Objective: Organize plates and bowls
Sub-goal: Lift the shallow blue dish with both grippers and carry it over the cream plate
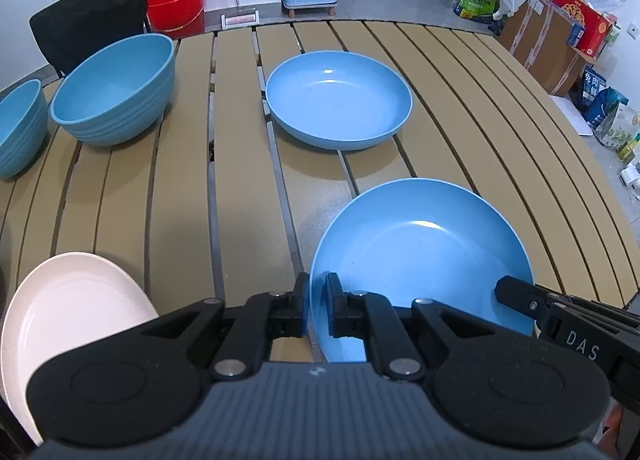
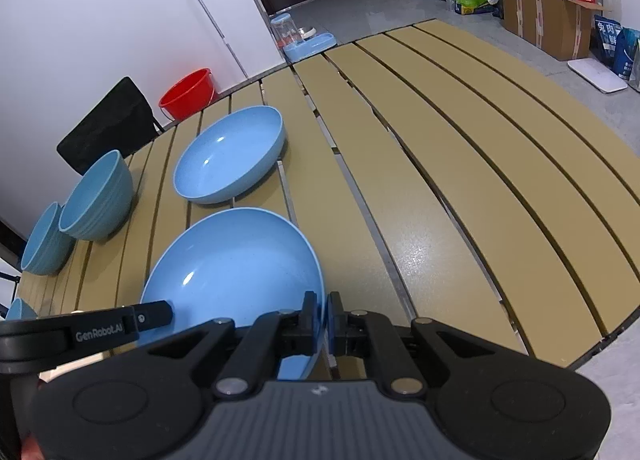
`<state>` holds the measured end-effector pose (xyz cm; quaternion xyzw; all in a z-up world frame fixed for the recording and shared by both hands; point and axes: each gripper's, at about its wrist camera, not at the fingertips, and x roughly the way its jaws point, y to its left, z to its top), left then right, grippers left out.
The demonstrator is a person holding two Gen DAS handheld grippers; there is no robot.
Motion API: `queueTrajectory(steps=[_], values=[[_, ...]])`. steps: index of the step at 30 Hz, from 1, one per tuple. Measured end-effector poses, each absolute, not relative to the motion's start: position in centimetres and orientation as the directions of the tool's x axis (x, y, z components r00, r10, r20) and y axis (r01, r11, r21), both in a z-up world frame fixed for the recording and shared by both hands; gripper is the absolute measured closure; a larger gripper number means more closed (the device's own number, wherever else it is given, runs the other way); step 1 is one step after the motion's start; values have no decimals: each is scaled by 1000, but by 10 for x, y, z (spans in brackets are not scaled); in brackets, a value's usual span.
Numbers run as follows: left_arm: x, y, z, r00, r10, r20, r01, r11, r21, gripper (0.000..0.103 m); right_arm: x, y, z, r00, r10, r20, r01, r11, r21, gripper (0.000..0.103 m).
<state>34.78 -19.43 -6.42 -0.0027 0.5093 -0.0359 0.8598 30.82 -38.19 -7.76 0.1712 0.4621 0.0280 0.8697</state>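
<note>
Gripping the near blue plate [image 1: 424, 256] by opposite edges, we had both sets of fingers pinched narrow on its rim. Our left gripper [image 1: 318, 300] clamped the plate's left edge, and our right gripper [image 2: 322, 314] clamped its right edge. The right gripper's black arm showed at the plate's far side in the left wrist view. We could not tell whether the plate still touched the slatted tan counter [image 1: 460, 92] or sat just above it. Beyond it on the counter lay a second blue plate [image 1: 338, 100], well apart from the first. To the left stood a large blue bowl [image 1: 116, 92], upright, with a smaller blue bowl [image 1: 20, 128] just beside it. A white plate [image 1: 68, 320] lay near our left gripper at the counter's near edge. Past the counter stood a red bucket [image 1: 178, 4] and a black chair [image 1: 92, 16].
</note>
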Motion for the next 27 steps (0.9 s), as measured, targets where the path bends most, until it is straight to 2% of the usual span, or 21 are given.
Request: queueTrajectory(steps=[14,27], values=[[306,-169,-31,529,-56,-847,42,998,-40,94,277,-360,-40,605,217,-766,73,943,324,98],[263,-109,-5,564,-37,-825,-18,998,-56,94,248,-311,-11,614,255,-747,3,946,325,98]])
